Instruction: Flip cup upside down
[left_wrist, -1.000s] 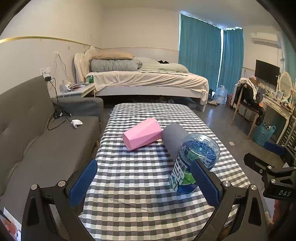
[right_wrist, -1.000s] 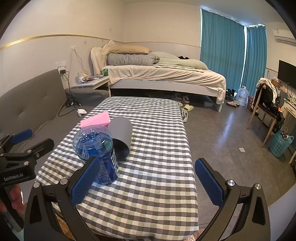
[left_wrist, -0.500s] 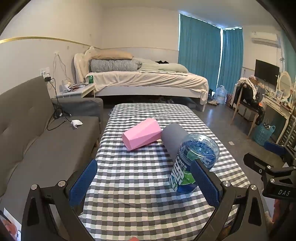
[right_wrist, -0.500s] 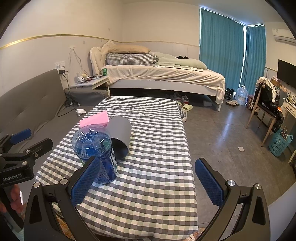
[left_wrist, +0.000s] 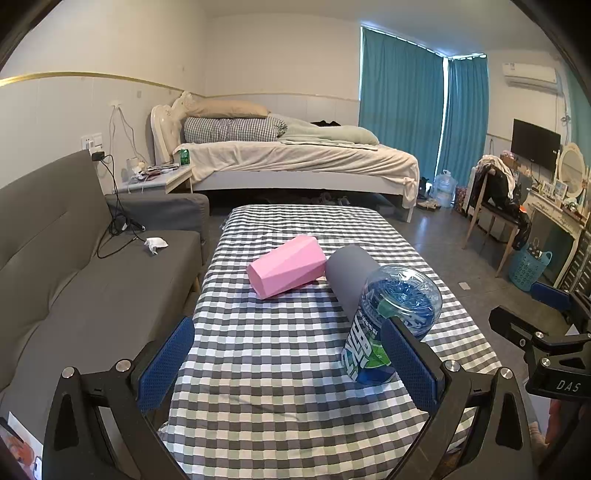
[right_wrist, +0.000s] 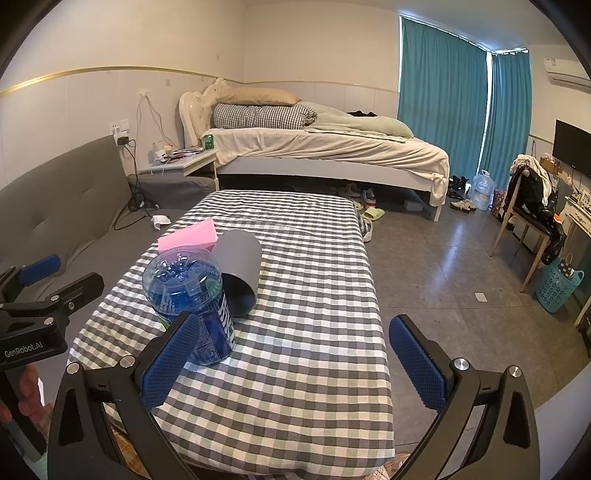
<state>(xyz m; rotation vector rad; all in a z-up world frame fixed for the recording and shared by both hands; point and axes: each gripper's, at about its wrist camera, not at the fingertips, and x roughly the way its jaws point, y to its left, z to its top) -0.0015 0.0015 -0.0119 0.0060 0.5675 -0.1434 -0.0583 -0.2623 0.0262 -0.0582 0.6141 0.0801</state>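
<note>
Three cups are on the checked tablecloth (left_wrist: 273, 376). A pink faceted cup (left_wrist: 286, 266) (right_wrist: 188, 234) lies on its side. A grey cup (left_wrist: 347, 273) (right_wrist: 238, 258) also lies on its side, its mouth toward the near edge. A clear plastic cup with a blue-green label (left_wrist: 391, 325) (right_wrist: 192, 295) stands against the grey one. My left gripper (left_wrist: 288, 343) is open and empty at the near edge, its right finger just in front of the labelled cup. My right gripper (right_wrist: 295, 332) is open and empty too, its left finger in front of that same cup.
A grey sofa (left_wrist: 92, 295) runs along the table's left side, with a cable and a crumpled tissue on it. A bed (left_wrist: 295, 158) stands beyond the far end. Right of the table are tiled floor, a chair (right_wrist: 528, 206) and a blue basket (right_wrist: 557, 284).
Nothing on the table has moved. Both grippers stay open, and the right one has drifted only slightly.
</note>
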